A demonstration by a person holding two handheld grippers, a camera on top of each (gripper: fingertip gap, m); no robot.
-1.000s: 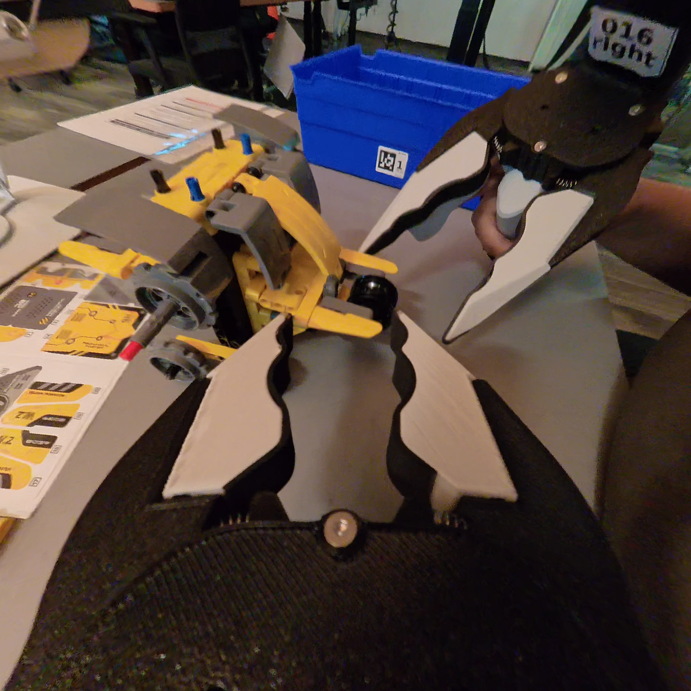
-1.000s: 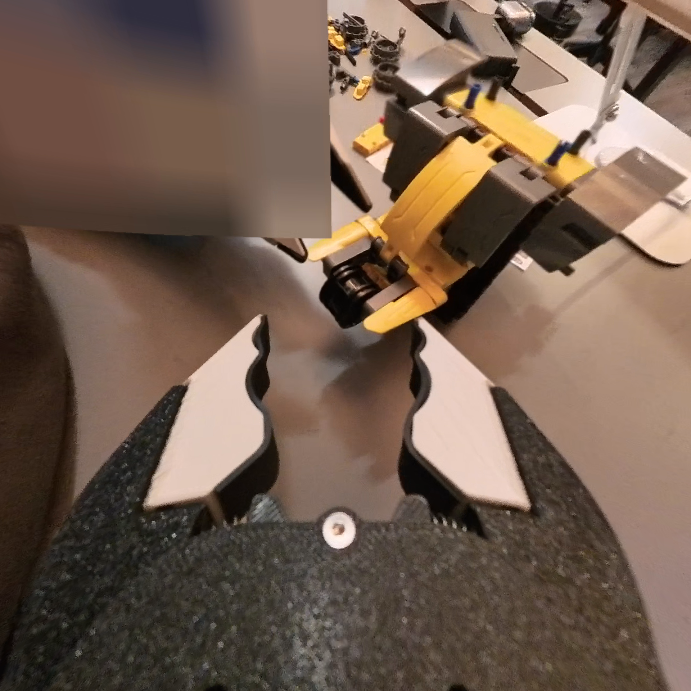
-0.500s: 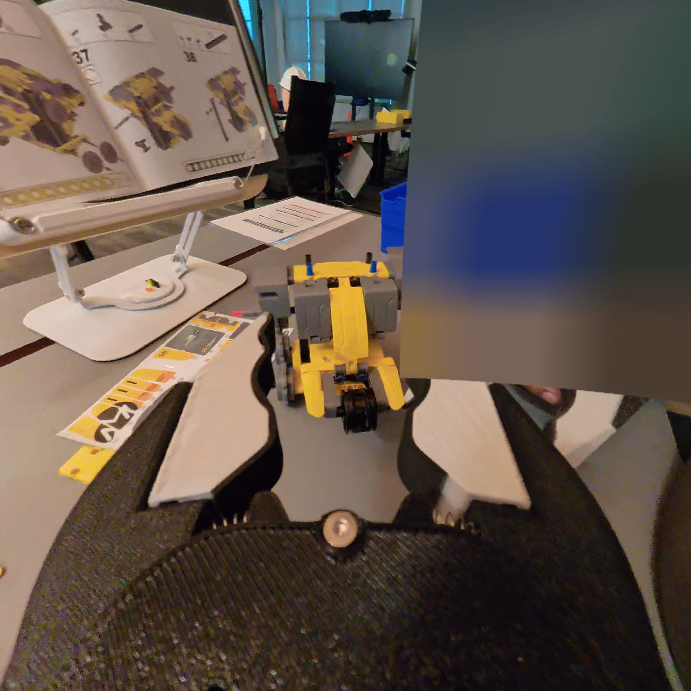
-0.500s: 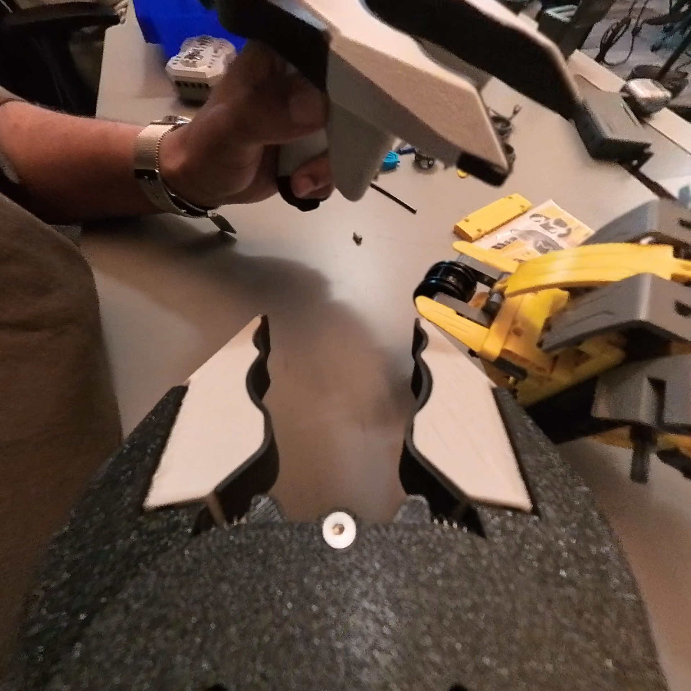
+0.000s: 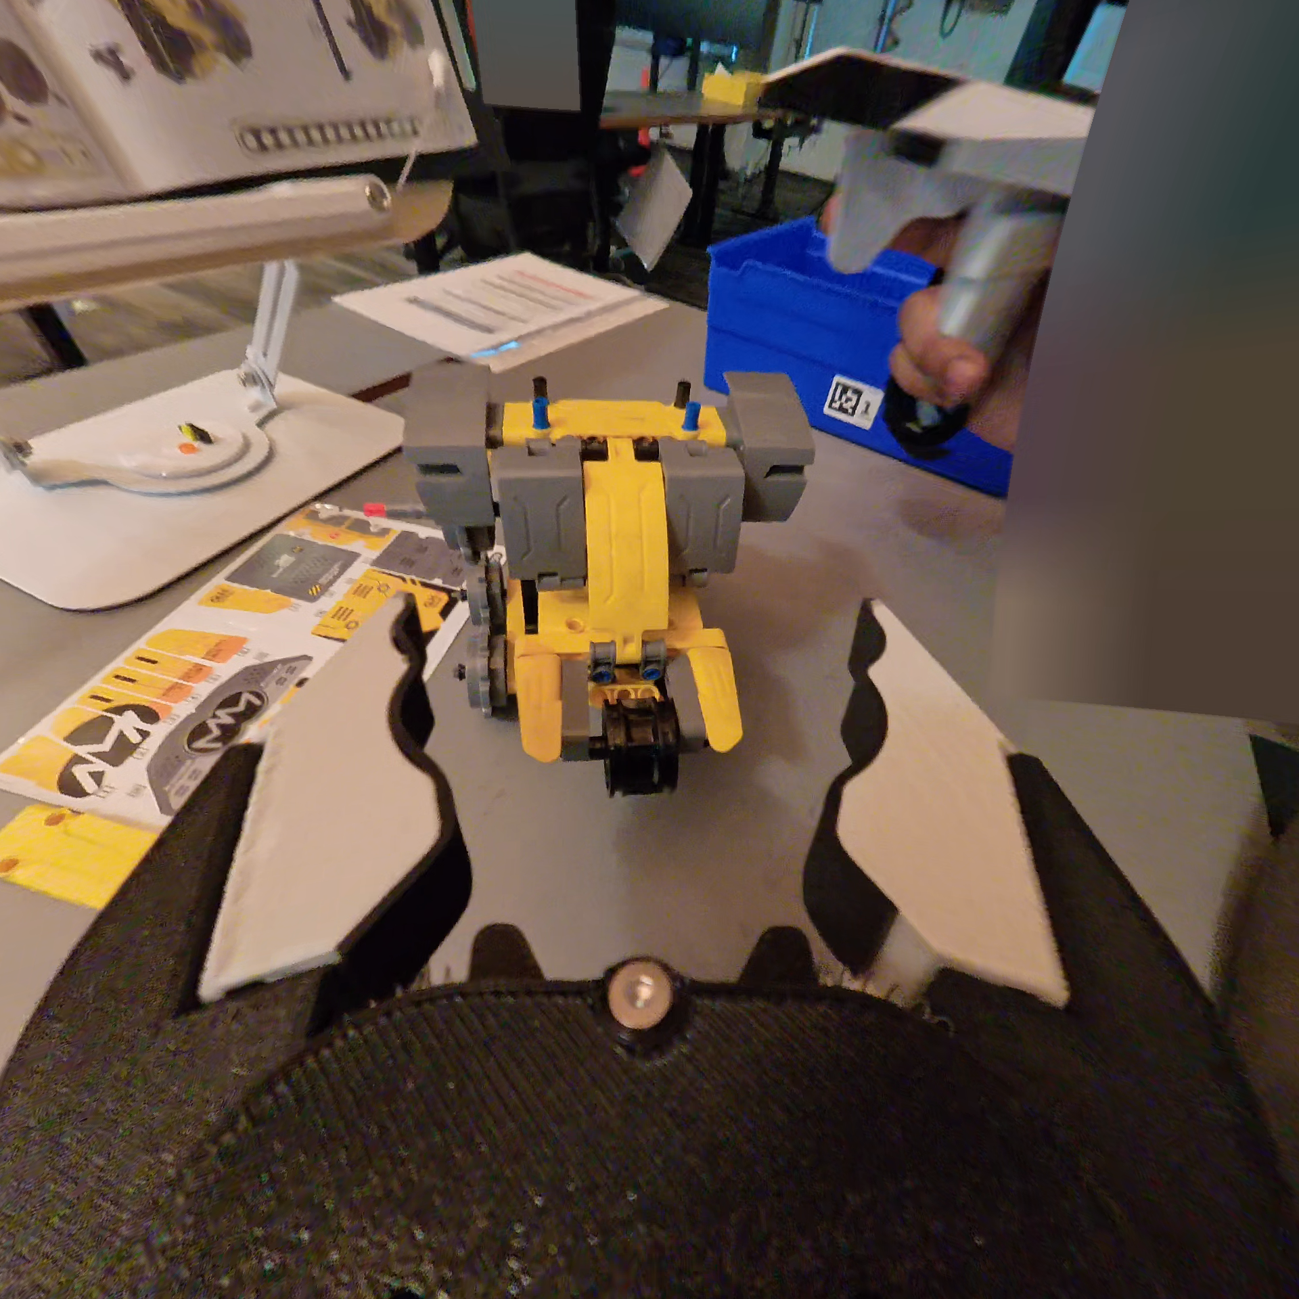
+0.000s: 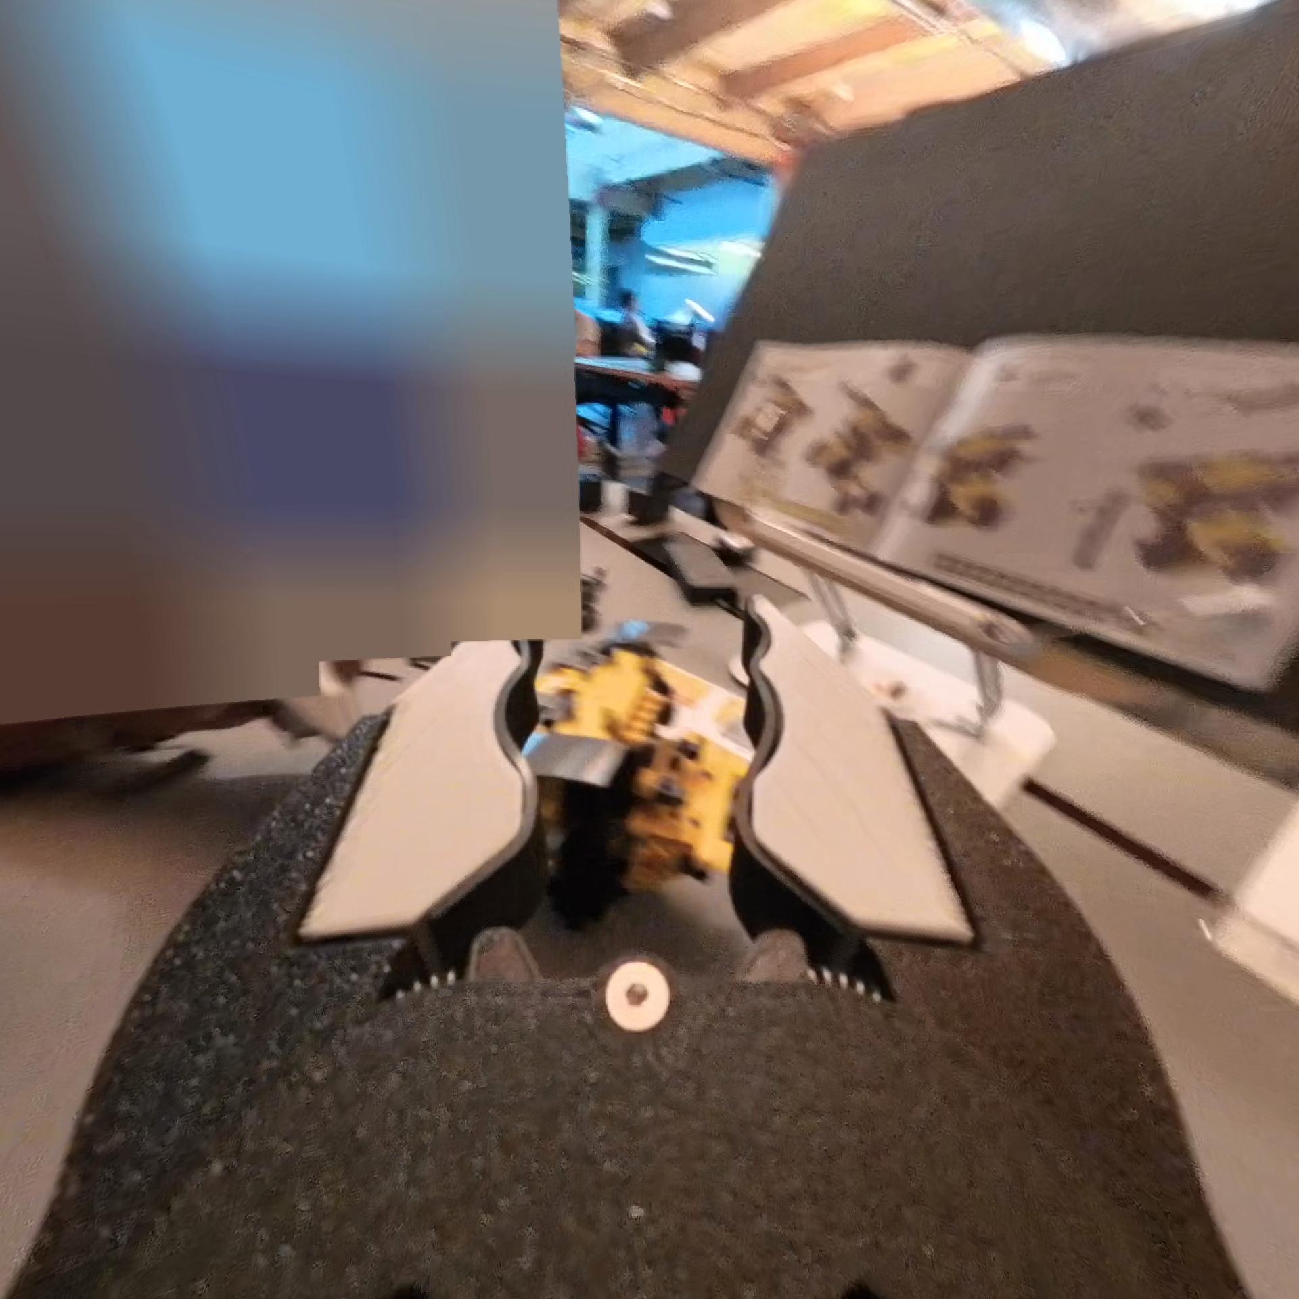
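A yellow and grey brick-built vehicle model (image 5: 622, 534) stands on the grey table (image 5: 879, 548), its black front wheel (image 5: 640, 752) pointing at me. My left gripper (image 5: 632, 608) is open wide and empty, low over the table, with the model's front just beyond its fingertips. A finger of my right gripper (image 5: 914, 105) shows at the upper right, held up by a hand (image 5: 935, 358) and apart from the model. In the blurred right wrist view, my right gripper (image 6: 641, 629) is open and empty. The model (image 6: 675, 808) shows through its gap, farther off.
An open instruction booklet (image 5: 176, 70) rests on a white stand (image 5: 140, 478) at the back left; it also shows in the right wrist view (image 6: 1054, 492). A sticker sheet (image 5: 211, 675) lies left of the model. A blue bin (image 5: 787, 330) and a printed sheet (image 5: 499, 302) lie behind.
My left gripper has moved nearer the model and opened wider. My right gripper has lifted and swung to face across the table, its jaws somewhat narrower.
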